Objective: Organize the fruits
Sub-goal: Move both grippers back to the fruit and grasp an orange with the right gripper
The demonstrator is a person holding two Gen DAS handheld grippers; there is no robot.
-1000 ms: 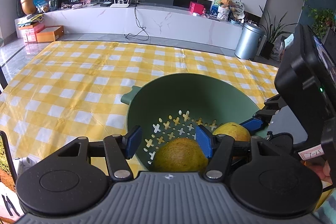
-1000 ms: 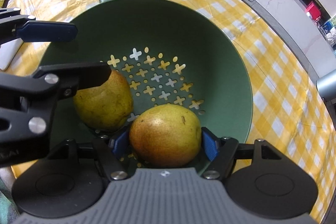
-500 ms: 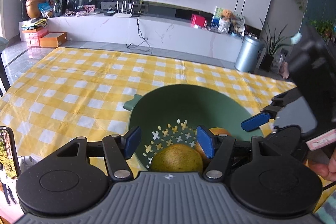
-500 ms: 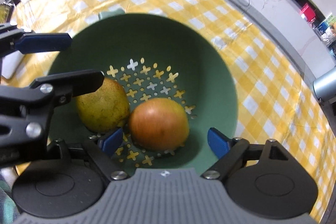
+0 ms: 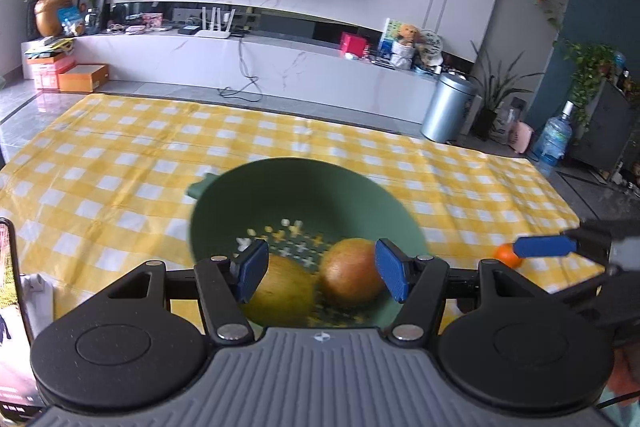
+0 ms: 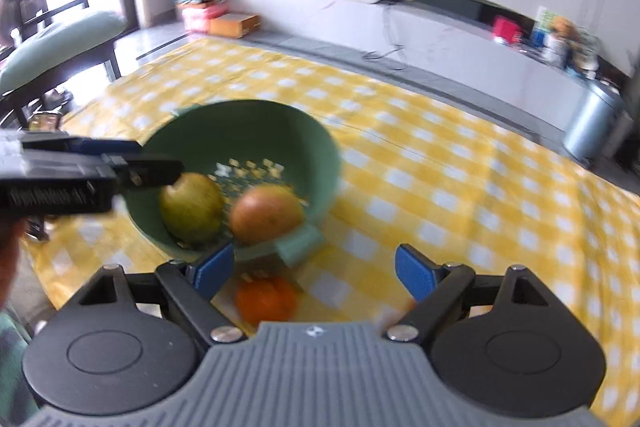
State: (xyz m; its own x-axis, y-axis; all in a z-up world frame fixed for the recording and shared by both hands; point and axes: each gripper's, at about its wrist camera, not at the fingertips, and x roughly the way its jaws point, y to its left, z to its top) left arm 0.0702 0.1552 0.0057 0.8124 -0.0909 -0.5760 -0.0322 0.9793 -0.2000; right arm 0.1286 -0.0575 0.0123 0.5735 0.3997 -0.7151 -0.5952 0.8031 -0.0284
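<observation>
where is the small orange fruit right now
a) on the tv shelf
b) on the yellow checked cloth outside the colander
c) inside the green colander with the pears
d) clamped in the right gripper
b: the orange fruit lies on the yellow checked cloth just outside the green colander, which holds only the two pears, and it is in neither gripper.
</observation>
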